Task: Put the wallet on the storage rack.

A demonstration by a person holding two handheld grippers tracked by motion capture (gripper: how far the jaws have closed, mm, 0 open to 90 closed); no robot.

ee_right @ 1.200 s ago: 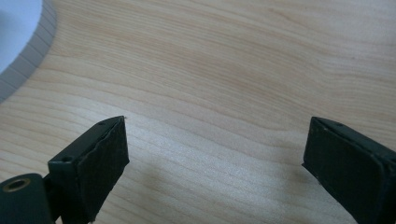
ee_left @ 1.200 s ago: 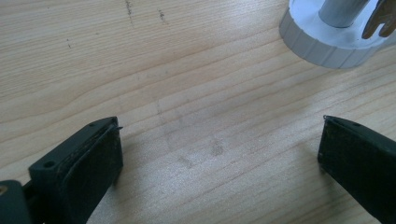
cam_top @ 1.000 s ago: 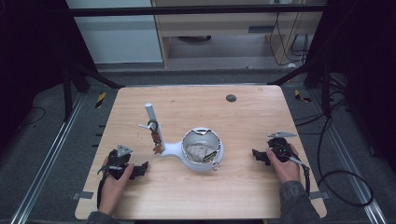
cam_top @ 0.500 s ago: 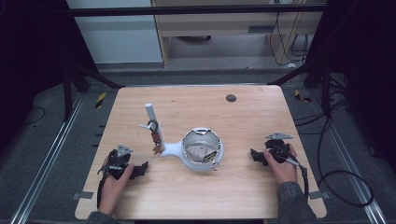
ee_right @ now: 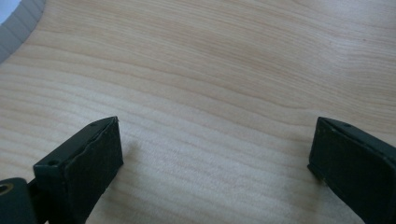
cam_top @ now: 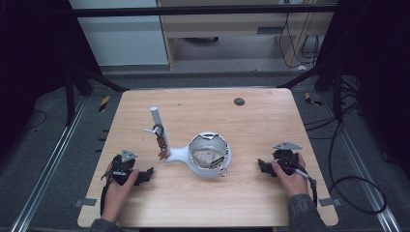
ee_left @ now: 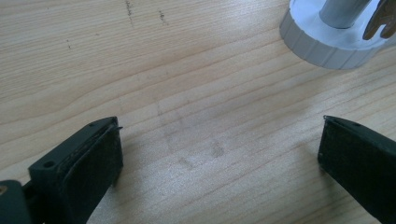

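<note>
Fingers of both grippers wide apart, empty, either side of white bowl stand [cam_top: 208,157].

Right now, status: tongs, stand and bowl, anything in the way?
Left tongs open, empty, low over the table. Right tongs open, empty, jaws have just been opening. White stand with bowl between them, untouched. Nothing in the way.

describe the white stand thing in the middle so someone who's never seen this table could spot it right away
Start from the wooden table and look at its centre, between the two hand-held grippers. There sits a white stand: a round bowl with crumpled stuff inside, joined to a base bearing an upright grey post. Small brown trinkets hanging off the post set it apart.
</note>
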